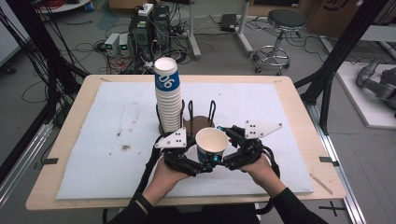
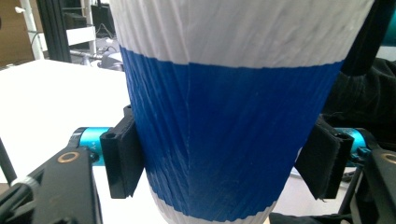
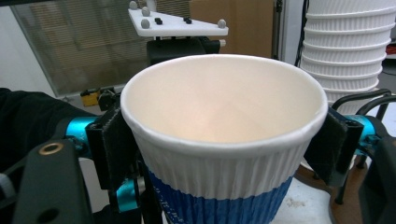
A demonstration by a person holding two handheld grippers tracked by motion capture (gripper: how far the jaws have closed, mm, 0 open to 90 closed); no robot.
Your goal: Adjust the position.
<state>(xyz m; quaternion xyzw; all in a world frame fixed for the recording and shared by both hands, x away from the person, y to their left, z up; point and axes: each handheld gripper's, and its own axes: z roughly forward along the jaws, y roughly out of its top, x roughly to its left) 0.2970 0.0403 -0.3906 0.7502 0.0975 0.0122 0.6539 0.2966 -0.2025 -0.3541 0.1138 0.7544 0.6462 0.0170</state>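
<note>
A paper cup (image 1: 211, 142), white with a blue band, is held upright above the table's near middle, its empty mouth up. My left gripper (image 1: 203, 162) comes in from the left and grips it low on the blue band (image 2: 224, 140), with both pads (image 2: 125, 161) against the wall. My right gripper (image 1: 226, 150) comes in from the right and holds the cup (image 3: 219, 168) just under the rim, its pads (image 3: 114, 140) pressed on either side. Both are shut on the cup.
A tall stack of matching cups (image 1: 168, 95) stands in a black wire holder (image 1: 200, 119) with a brown base, just behind the held cup. A white mat (image 1: 116, 135) covers the wooden table (image 1: 70, 116). A stool (image 1: 282, 28) and cabling lie beyond.
</note>
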